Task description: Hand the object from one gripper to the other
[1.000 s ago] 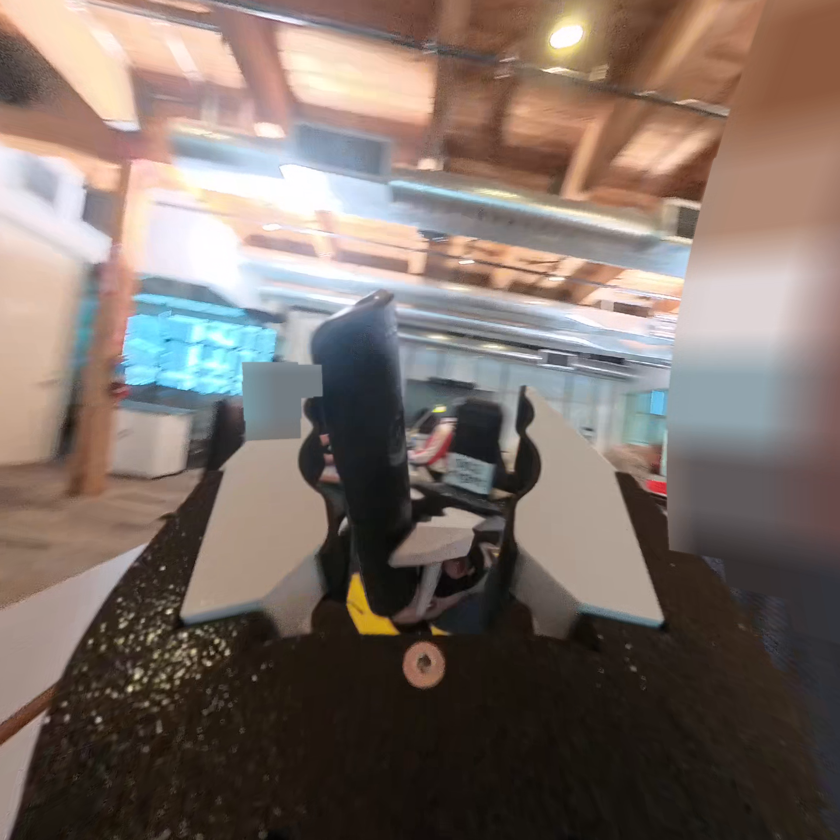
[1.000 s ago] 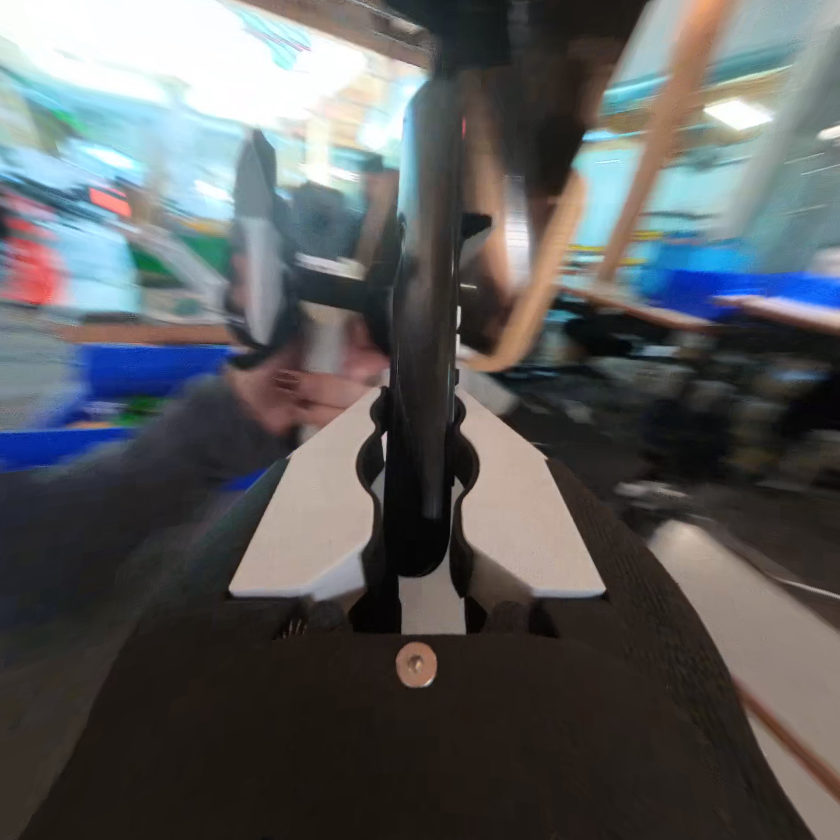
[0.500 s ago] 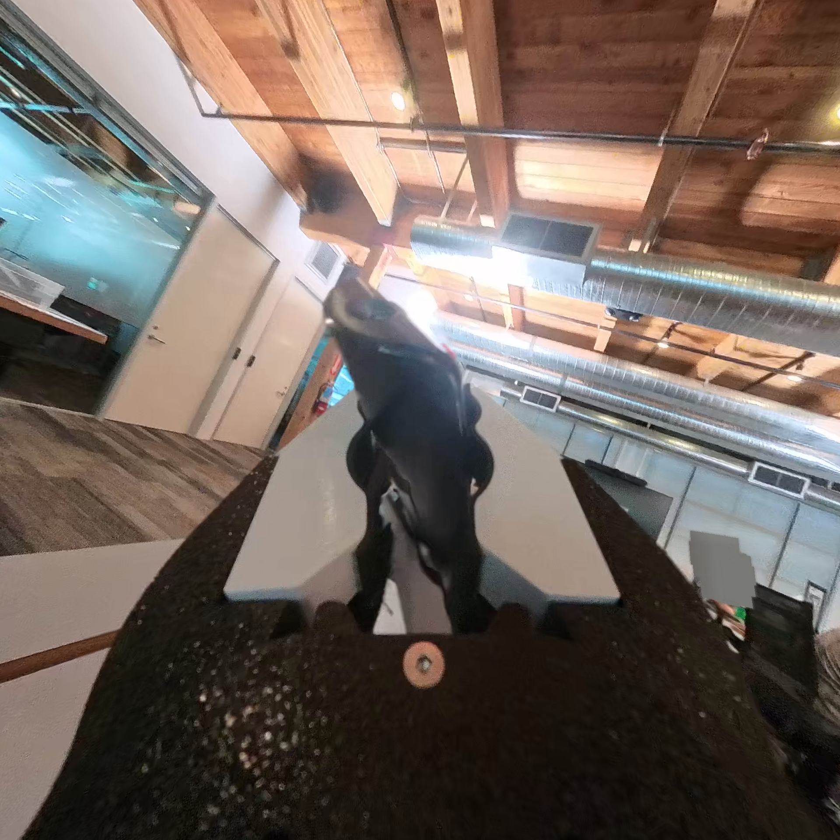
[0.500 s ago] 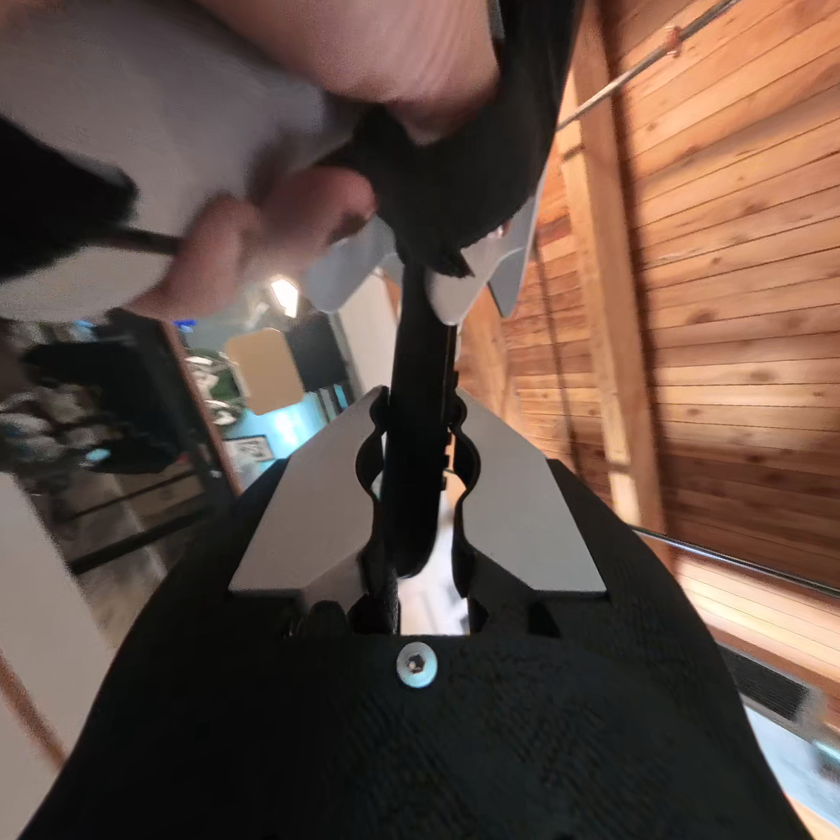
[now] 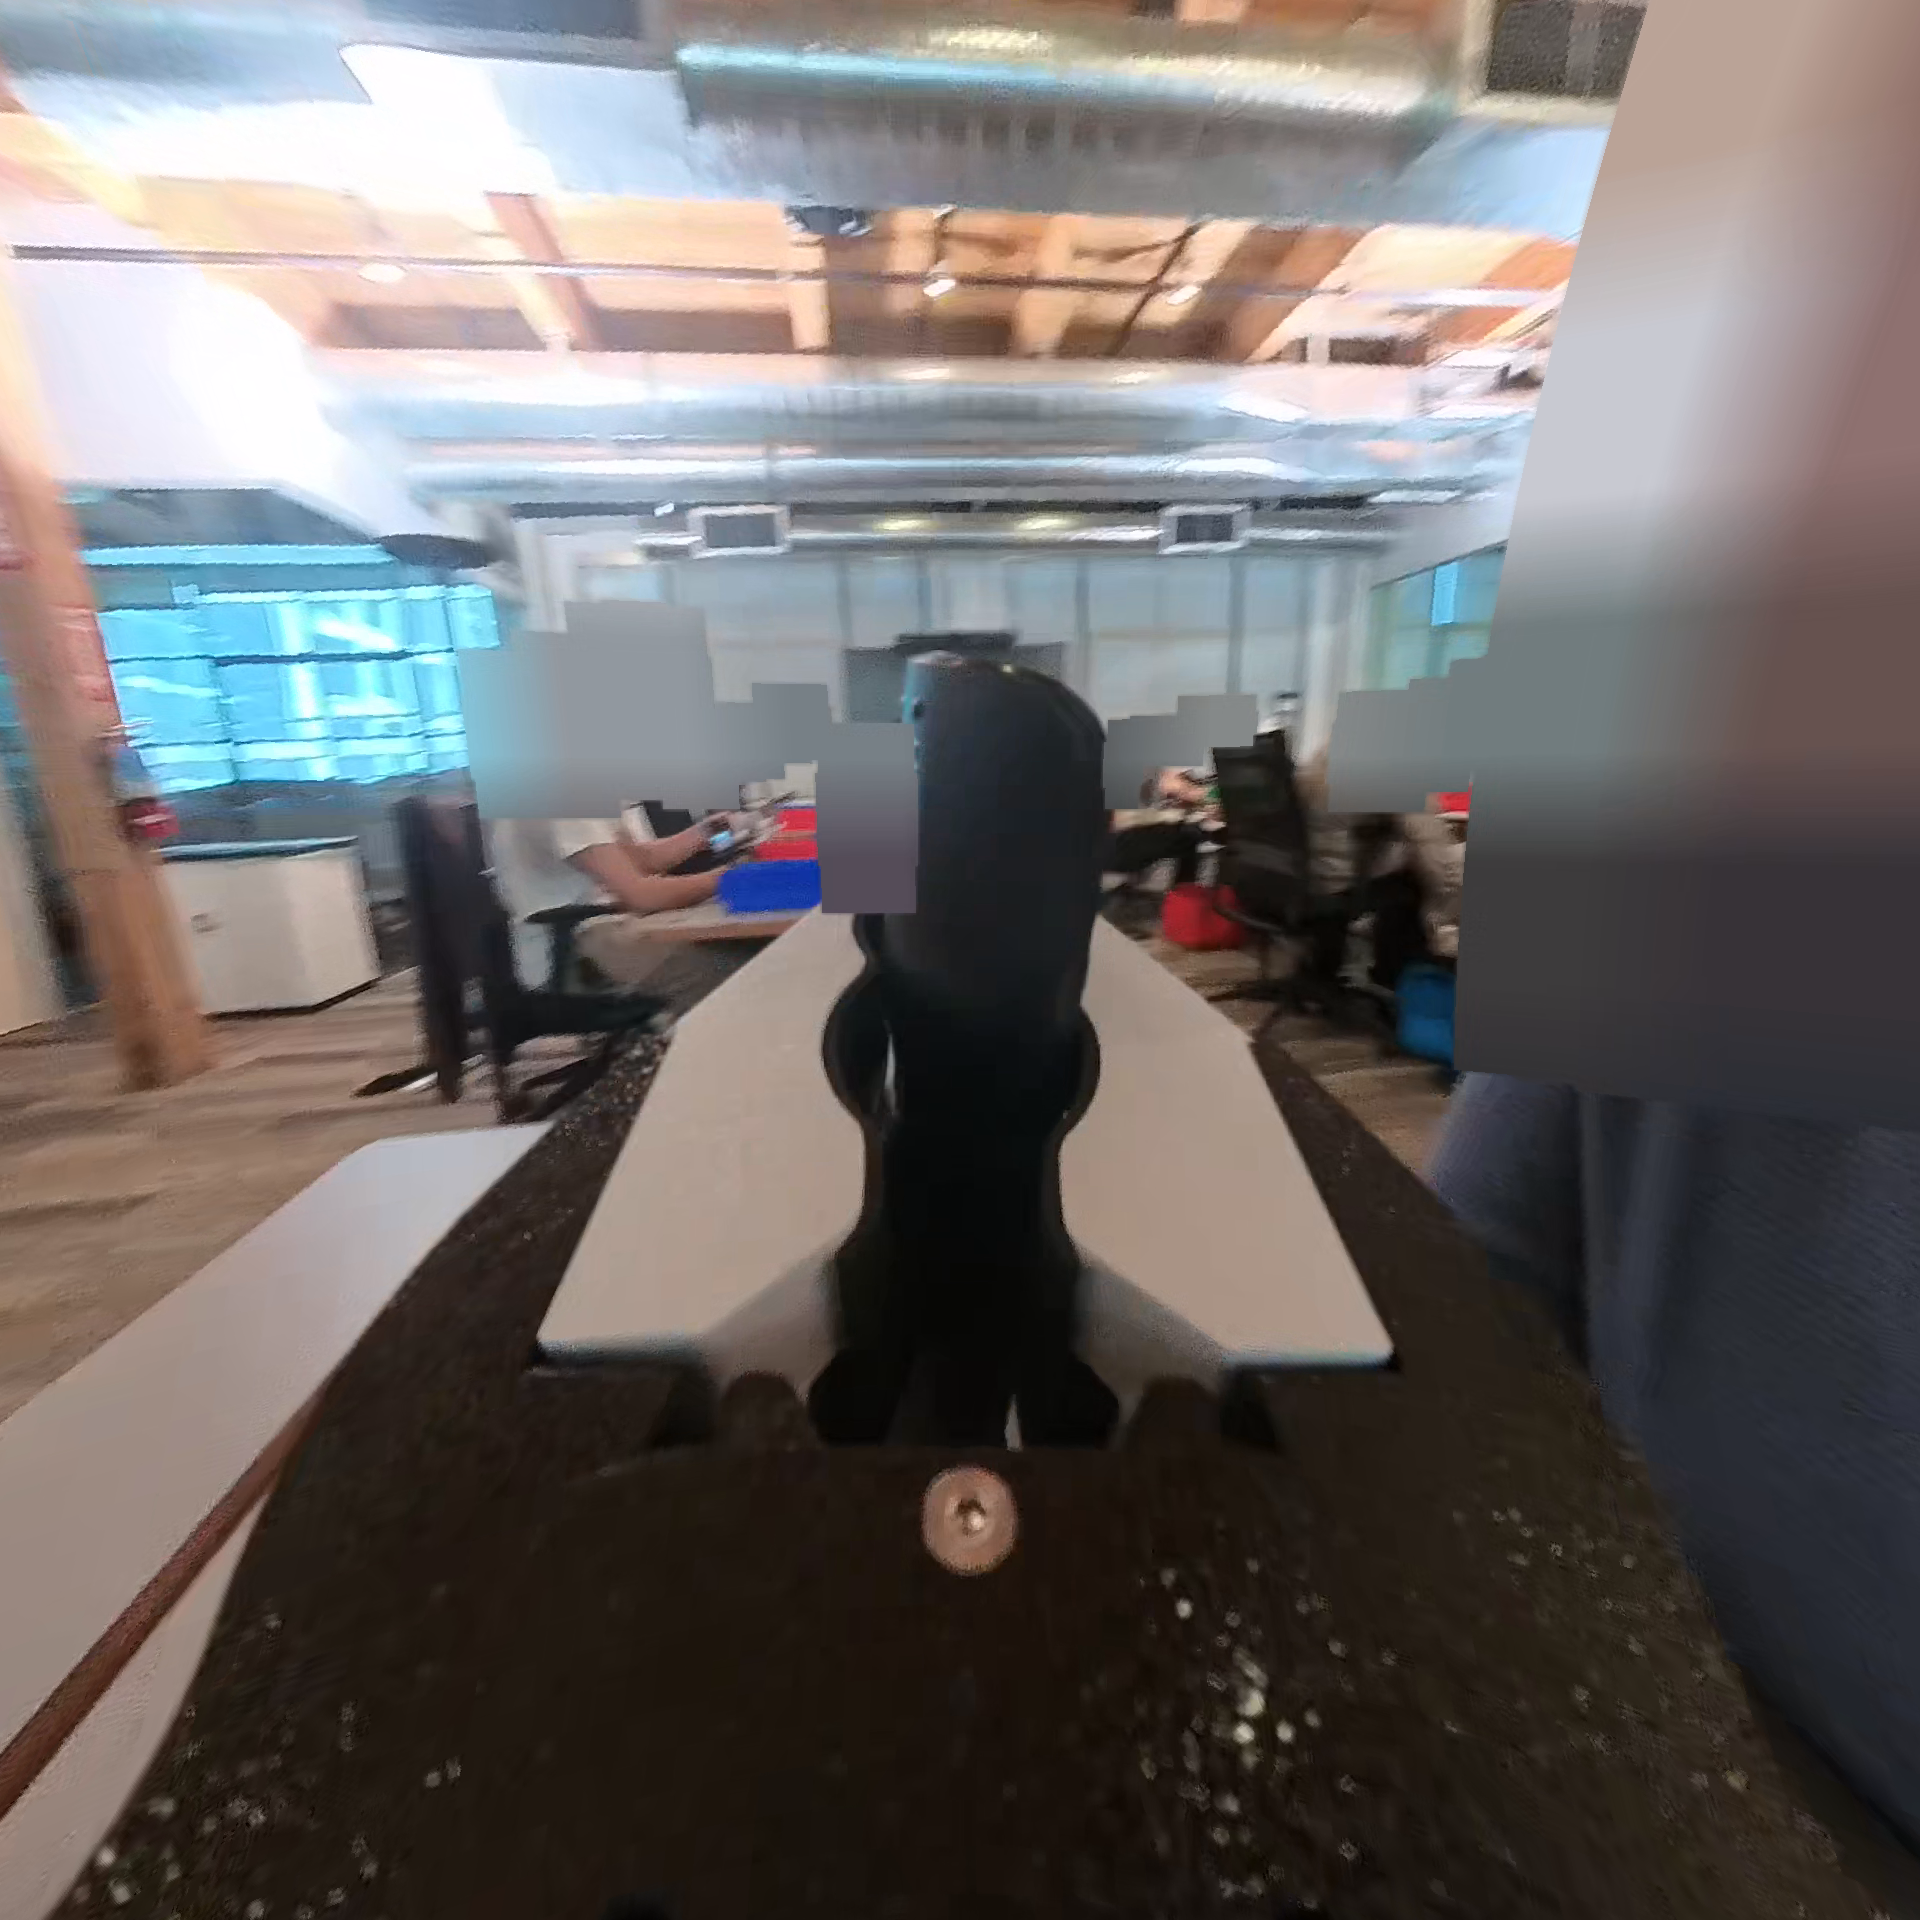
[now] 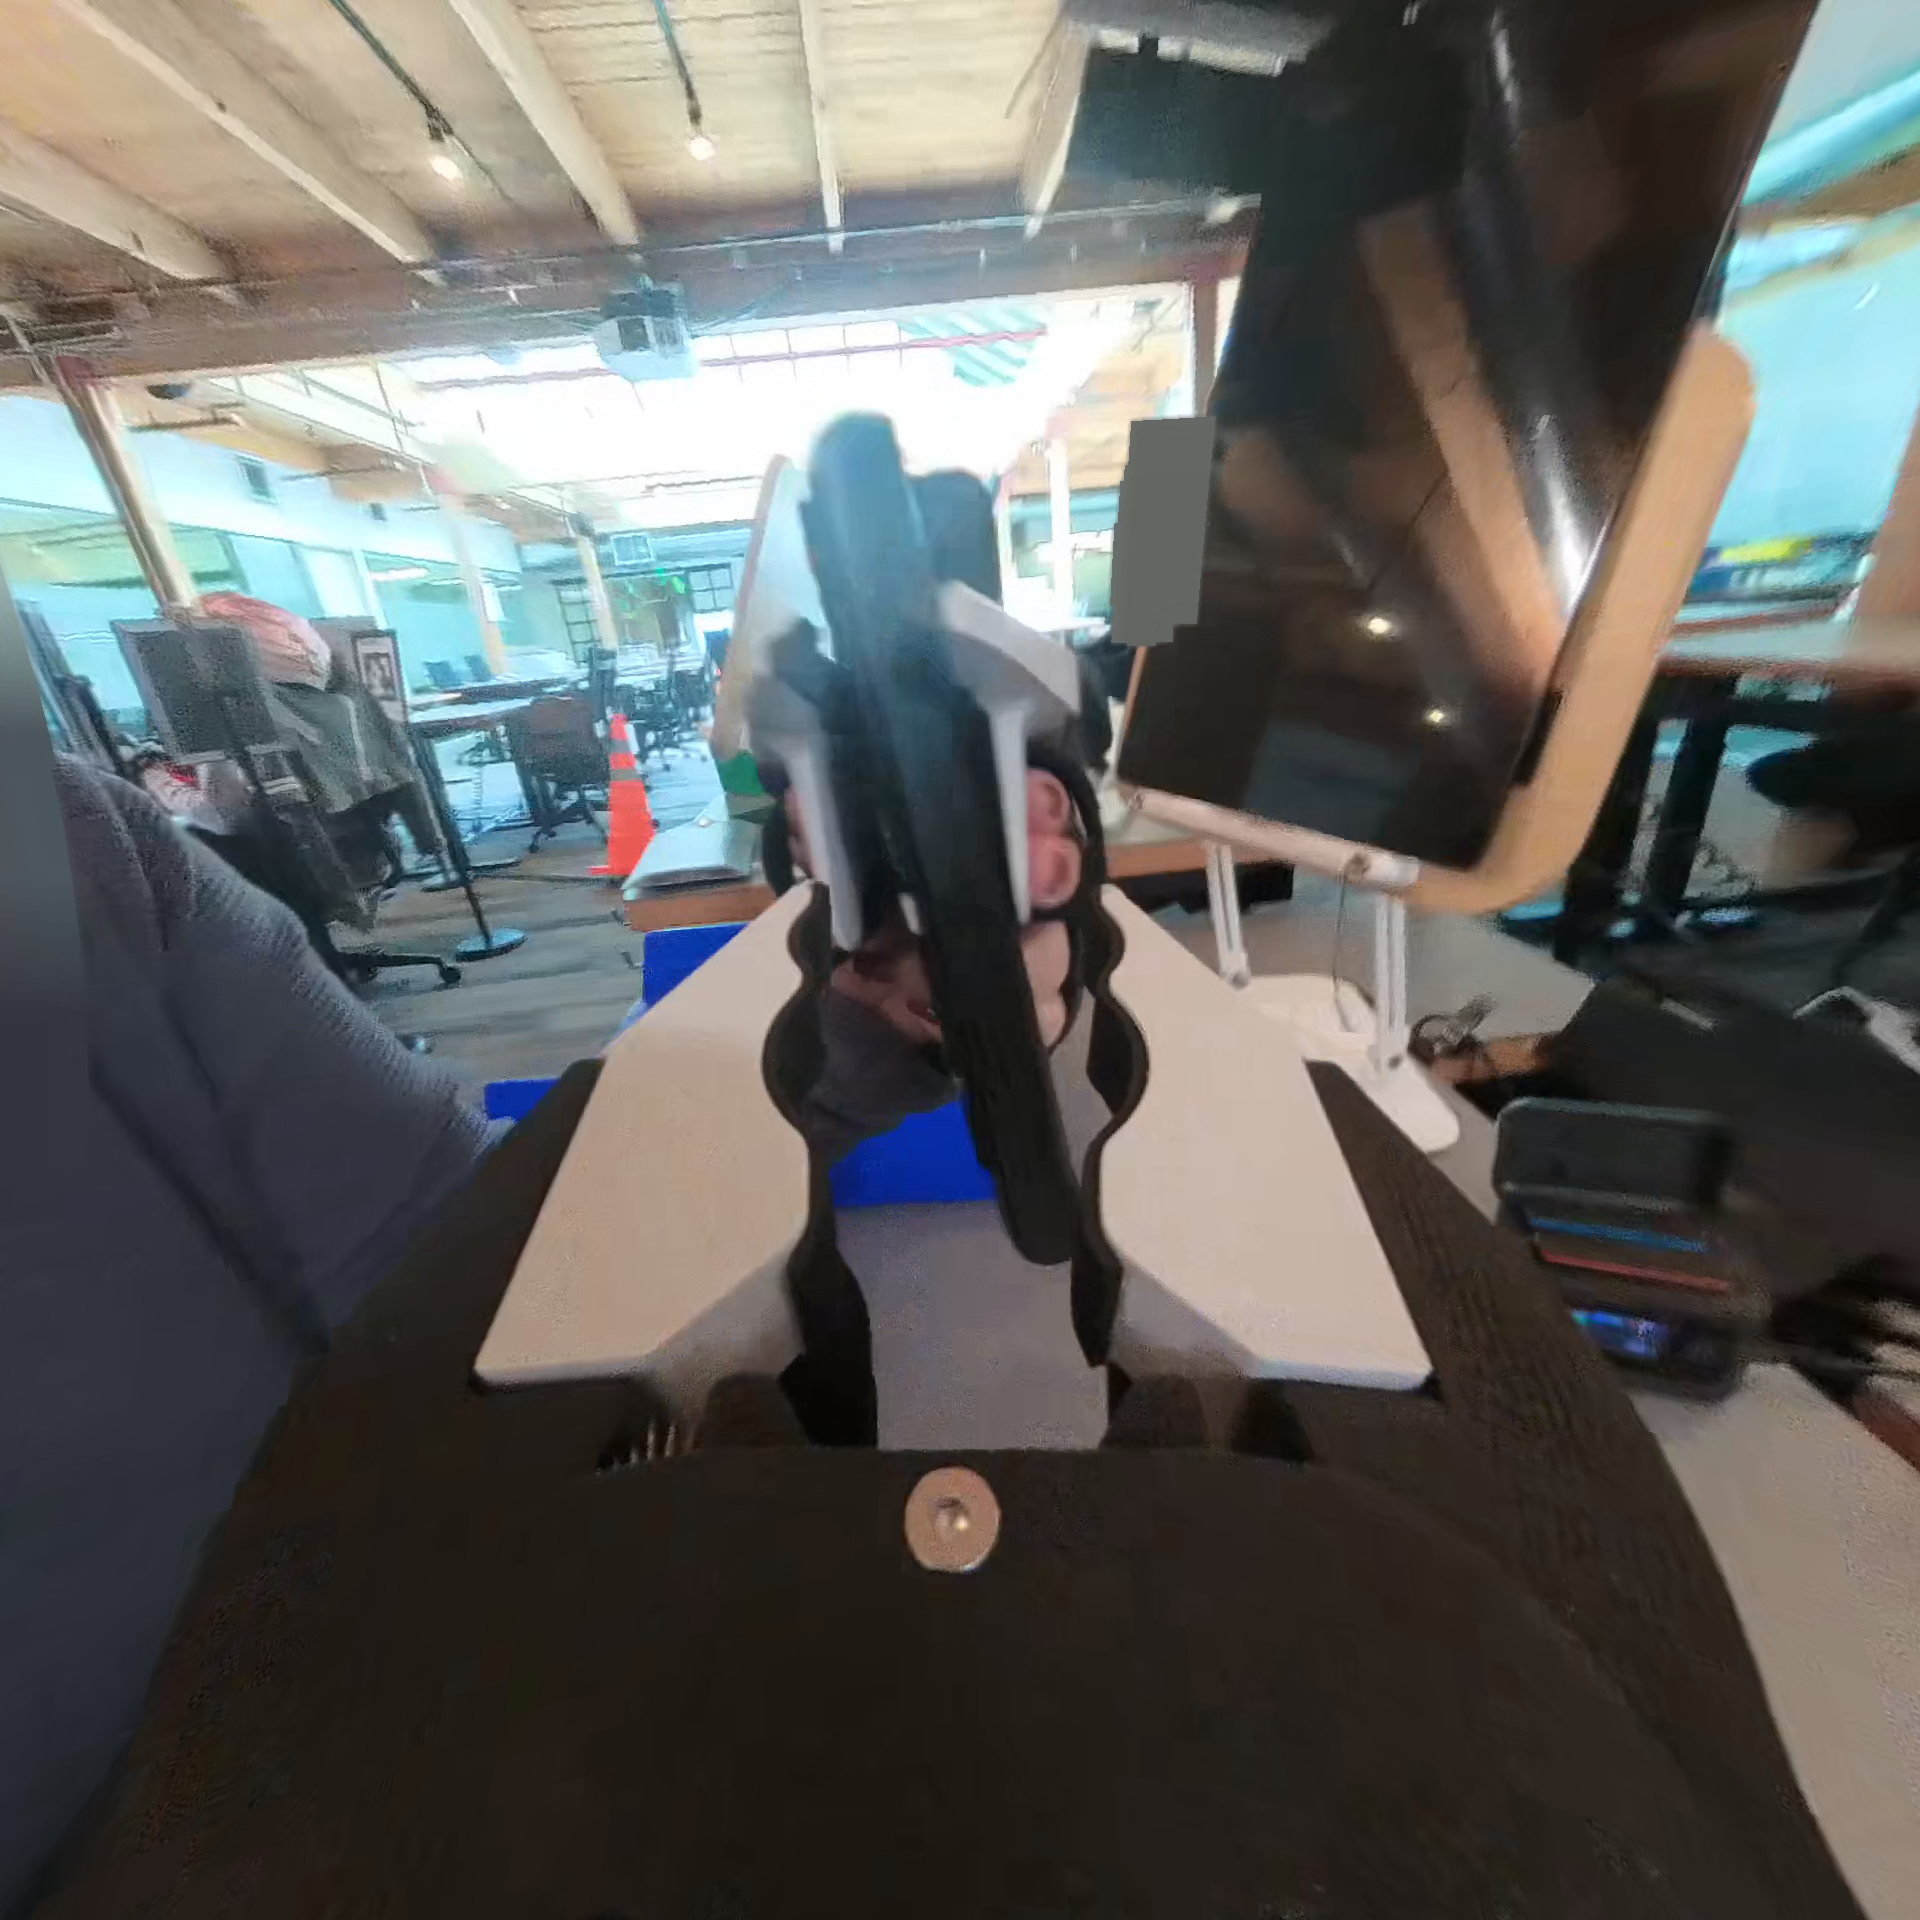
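The left tongs point(image 5: 961, 1049) are clamped on the black object point(image 5: 987, 883). The right tongs point(image 6: 956, 1039) stand apart, the object's lower end between them

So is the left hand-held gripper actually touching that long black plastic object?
Touching. The left wrist view shows the left hand-held gripper shut on the long black plastic object, its grey fingers pressing it from both sides.

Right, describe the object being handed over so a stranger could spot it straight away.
Start in the right wrist view at the big white tongs of the right gripper, which stand open. Between them hangs a long, slim black object, tilted, its lower end free. The left gripper farther off clamps it; it is the only dark bar spanning both grippers.
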The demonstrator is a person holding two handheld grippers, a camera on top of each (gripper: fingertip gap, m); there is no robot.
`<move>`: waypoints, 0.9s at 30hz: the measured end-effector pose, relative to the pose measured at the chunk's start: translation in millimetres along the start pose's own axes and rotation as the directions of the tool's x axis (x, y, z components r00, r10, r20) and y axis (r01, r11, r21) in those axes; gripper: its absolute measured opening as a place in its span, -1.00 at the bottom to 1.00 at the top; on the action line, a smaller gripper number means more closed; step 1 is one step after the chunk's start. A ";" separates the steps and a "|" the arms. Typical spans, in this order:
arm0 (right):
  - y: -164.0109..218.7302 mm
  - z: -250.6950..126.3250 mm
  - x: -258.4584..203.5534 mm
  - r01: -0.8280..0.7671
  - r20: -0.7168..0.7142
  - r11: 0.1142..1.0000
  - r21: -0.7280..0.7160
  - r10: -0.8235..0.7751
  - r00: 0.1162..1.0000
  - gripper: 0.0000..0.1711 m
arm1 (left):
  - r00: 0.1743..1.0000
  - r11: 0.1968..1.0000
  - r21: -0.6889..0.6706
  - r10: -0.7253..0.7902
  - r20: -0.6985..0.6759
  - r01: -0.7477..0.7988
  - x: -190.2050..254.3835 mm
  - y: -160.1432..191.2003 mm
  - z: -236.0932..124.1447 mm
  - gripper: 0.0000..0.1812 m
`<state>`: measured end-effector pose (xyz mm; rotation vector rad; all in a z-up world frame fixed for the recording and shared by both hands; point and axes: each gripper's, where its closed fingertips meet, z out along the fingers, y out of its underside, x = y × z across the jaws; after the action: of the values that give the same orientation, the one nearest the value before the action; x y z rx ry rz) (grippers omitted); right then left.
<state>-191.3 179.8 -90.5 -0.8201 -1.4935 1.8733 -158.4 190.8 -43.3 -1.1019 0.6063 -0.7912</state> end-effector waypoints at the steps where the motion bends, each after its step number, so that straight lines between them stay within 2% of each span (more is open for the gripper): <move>1: 4.6 -0.2 0.9 -0.006 0.001 1.000 -0.023 0.006 1.000 -0.45 | 0.999 1.000 0.023 -0.018 -0.047 0.019 5.8 -2.0 2.2 -0.75; 4: 7.5 1.4 -7.0 0.073 0.019 0.996 -0.044 -0.073 0.997 -0.57 | 0.996 0.999 0.042 -0.024 -0.080 0.028 9.1 0.5 10.5 -0.75; 6: 8.1 -1.0 -1.7 0.156 -0.037 0.985 -0.074 -0.159 0.987 -0.68 | 0.997 0.998 0.056 -0.015 -0.071 0.019 7.9 0.3 13.5 -0.75; 11: 1.1 -4.7 -1.6 0.206 -0.085 0.975 -0.083 -0.213 0.973 -0.73 | 0.999 0.993 0.119 0.032 -0.021 -0.029 6.4 -8.1 18.2 -0.74; 16: -6.1 -6.6 -6.1 0.225 -0.108 0.971 -0.081 -0.233 0.967 -0.74 | 0.997 0.990 0.119 0.069 0.016 -0.071 9.9 -13.8 24.5 -0.74; 19: -15.4 -5.6 -11.2 0.246 -0.130 0.967 -0.062 -0.252 0.959 -0.74 | 0.999 0.980 0.195 0.046 0.002 -0.046 15.2 -27.4 24.1 -0.72; 21: -22.3 -7.9 -13.8 0.265 -0.175 0.962 -0.066 -0.273 0.946 -0.78 | 0.999 0.969 0.247 0.021 -0.025 -0.014 19.8 -36.2 23.6 -0.62; 22: -29.9 -14.2 -11.9 0.282 -0.237 0.958 -0.054 -0.287 0.928 -0.81 | 1.000 0.963 0.268 0.003 0.023 -0.009 13.8 -40.6 21.2 -0.57; 24: -45.6 -35.7 -12.9 0.285 -0.345 0.958 -0.021 -0.274 0.898 -0.81 | 0.991 0.971 0.229 0.035 0.128 -0.064 1.4 -38.3 16.5 -0.46; 27: -61.2 -80.7 -21.5 0.247 -0.478 0.969 0.004 -0.215 0.852 -0.82 | 0.985 0.968 0.230 0.063 0.159 -0.099 -0.2 -43.4 8.3 -0.43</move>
<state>-110.7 223.8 -42.7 -0.9392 -1.1548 1.4034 -163.1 185.1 0.3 -0.9022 0.4147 -0.6827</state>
